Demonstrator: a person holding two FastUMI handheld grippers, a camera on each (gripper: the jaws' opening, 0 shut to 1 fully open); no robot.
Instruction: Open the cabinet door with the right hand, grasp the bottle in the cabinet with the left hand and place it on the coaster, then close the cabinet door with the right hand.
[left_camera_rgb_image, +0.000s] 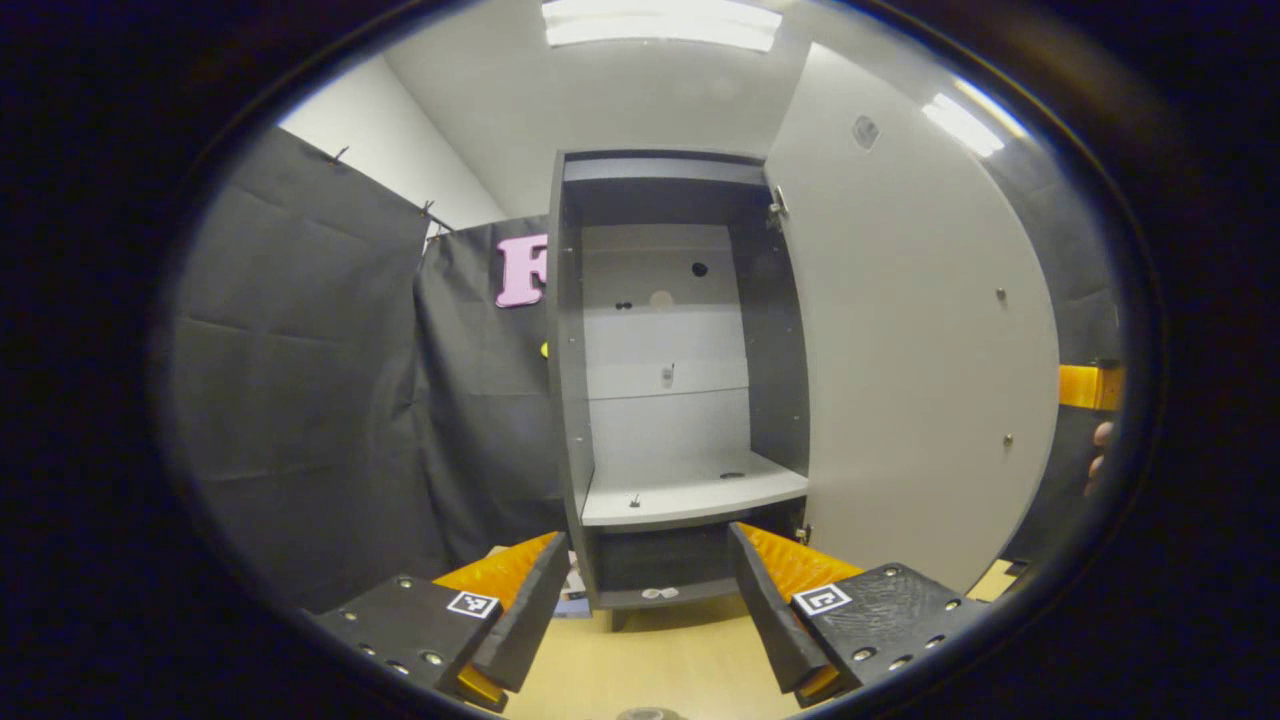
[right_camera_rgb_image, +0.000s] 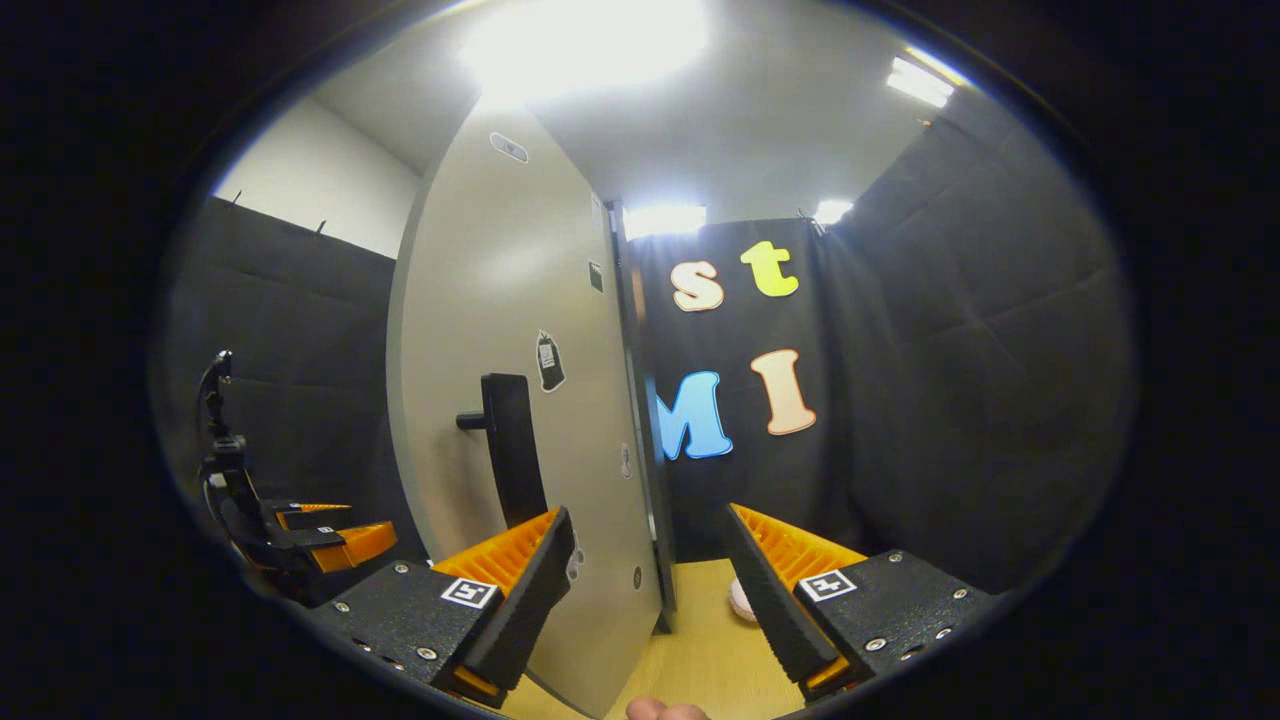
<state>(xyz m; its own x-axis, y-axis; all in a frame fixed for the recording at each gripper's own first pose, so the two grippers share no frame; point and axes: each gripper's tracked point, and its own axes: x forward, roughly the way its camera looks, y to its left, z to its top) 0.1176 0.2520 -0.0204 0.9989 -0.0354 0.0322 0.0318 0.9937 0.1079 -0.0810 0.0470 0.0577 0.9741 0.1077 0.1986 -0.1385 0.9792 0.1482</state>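
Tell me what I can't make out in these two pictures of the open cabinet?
- Bottle: left gripper view, whether it sits on the coaster; the table's near part is cut off at the bottom edge.
- Round pale thing: right gripper view, half hidden behind the right gripper's finger.
- Small objects under the cabinet shelf: left gripper view, too small to identify.

Glaring ceiling lights (fisheye-warped edges)
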